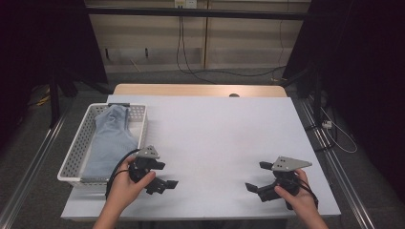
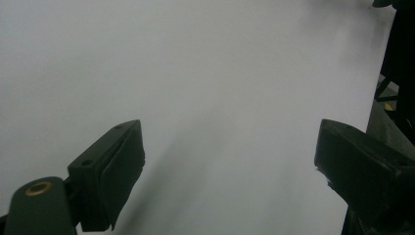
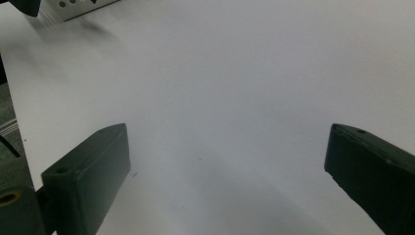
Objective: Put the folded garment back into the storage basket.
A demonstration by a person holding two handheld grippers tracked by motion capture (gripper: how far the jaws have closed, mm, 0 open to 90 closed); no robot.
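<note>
The white table [image 1: 215, 138] stretches out in front of you, and at its left edge sits the white perforated basket [image 1: 79, 143], long side running away from you. Inside it lies the blue-grey cloth [image 1: 109, 140], loosely bunched, its narrower end up against the far wall of the basket and its broader part spread toward the near end, soft folds showing along its length. Your left gripper [image 1: 165, 175] rests low over the table just beside the basket's near right corner, so the cloth lies to its left and a little farther from you, near but apart from the jaws. Those jaws are spread wide with nothing but bare tabletop between them, as the left gripper view confirms. Your right gripper [image 1: 255, 177] sits well apart from the basket, near the table's near right corner, pointing leftward across the surface; its jaws also stand released and wide, with bare white table between them.
</note>
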